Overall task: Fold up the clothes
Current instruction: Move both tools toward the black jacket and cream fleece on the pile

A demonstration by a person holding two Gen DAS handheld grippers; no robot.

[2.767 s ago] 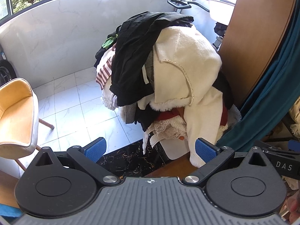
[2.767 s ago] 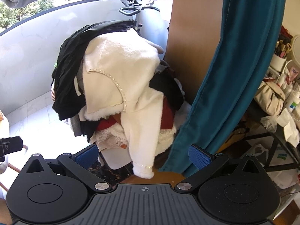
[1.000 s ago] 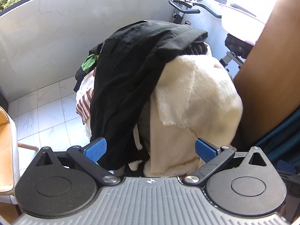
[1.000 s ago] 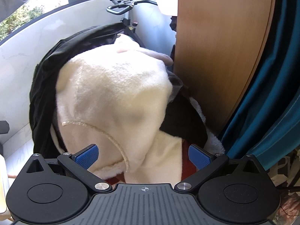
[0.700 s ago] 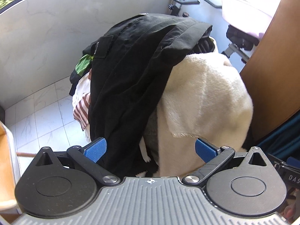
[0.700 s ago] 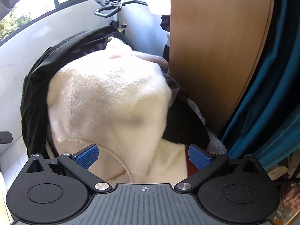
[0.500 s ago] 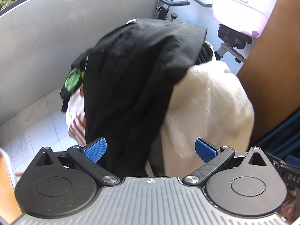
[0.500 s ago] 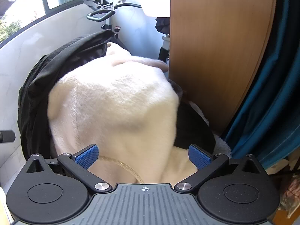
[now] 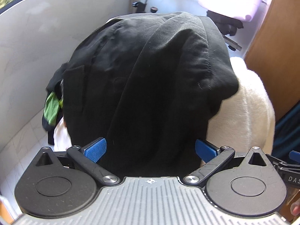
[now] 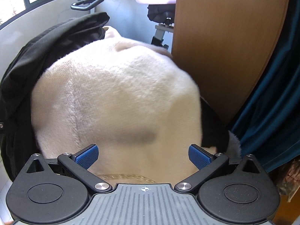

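Clothes heap close ahead: black garment [image 9: 150, 78] on top, draped over cream fleece [image 10: 116, 103]. Left tool [image 9: 150, 150] wide open right at black cloth. Right tool [image 10: 143, 156] wide open at fleece, beside wooden panel [image 10: 225, 43].

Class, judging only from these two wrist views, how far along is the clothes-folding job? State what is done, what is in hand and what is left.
Done: nothing looks folded; the black garment lies draped over the cream fleece garment in a heap. In hand: nothing is gripped; the left gripper is open at the black garment, and the right gripper is open at the fleece. Left: gripping, lifting and folding each piece.
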